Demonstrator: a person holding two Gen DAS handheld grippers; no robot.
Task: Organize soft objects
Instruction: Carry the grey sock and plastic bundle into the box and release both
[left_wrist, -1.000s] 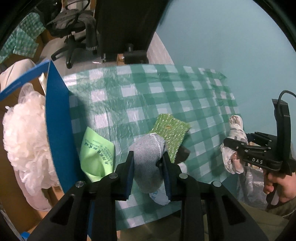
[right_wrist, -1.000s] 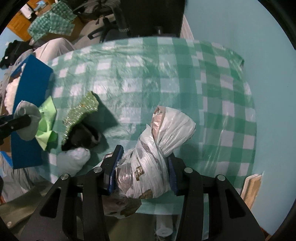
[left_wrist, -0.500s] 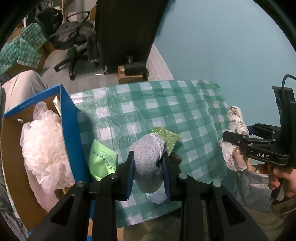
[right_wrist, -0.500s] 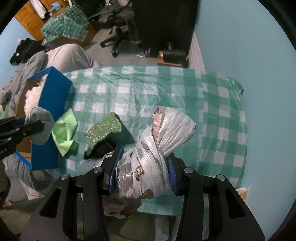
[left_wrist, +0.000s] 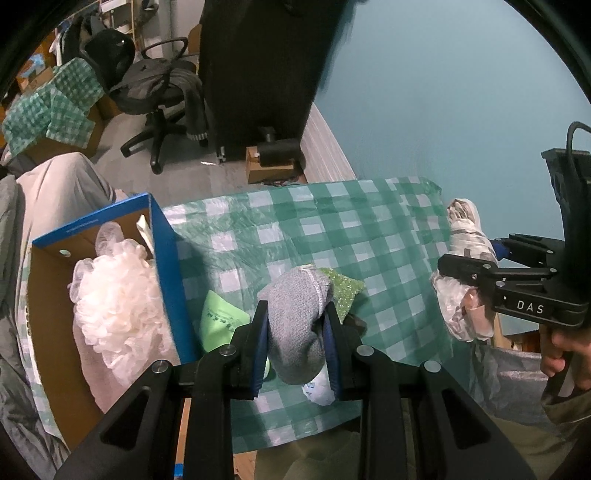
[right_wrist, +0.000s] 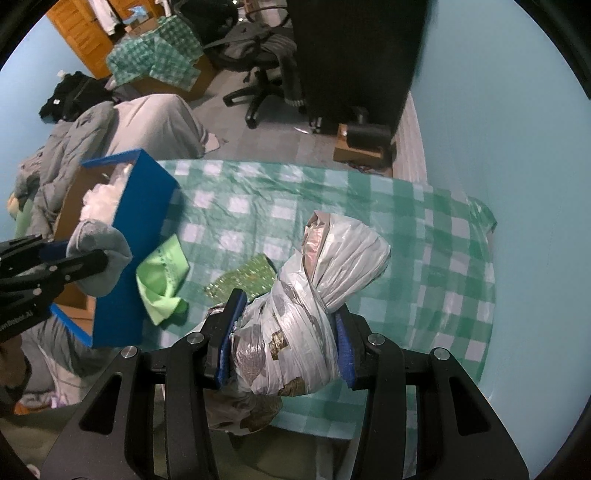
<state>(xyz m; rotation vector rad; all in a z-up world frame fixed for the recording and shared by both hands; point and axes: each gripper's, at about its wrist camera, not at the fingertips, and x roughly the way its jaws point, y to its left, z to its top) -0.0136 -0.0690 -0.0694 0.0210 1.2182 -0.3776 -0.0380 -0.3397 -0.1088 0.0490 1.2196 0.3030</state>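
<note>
Soft objects have been lifted clear of the checked table (left_wrist: 369, 236): a grey sock (left_wrist: 295, 317) is clamped in the left gripper (left_wrist: 295, 343), a knotted plastic bag (right_wrist: 314, 295) in the right gripper (right_wrist: 284, 343), so transfer to the blue box (left_wrist: 166, 266) left of them seems next.

So many colours here: the tablecloth (left_wrist: 373, 236) is green-and-white check, the box (left_wrist: 168, 273) is bright blue outside and plain cardboard brown inside, with a white puffy sponge (left_wrist: 118, 295) in it. The sock (left_wrist: 295, 321) is heather grey, the cloth (right_wrist: 162, 273) lime green, the scrubber (right_wrist: 243, 277) glittery green. The knotted bag (right_wrist: 314, 295) is whitish with brown patches.
</note>
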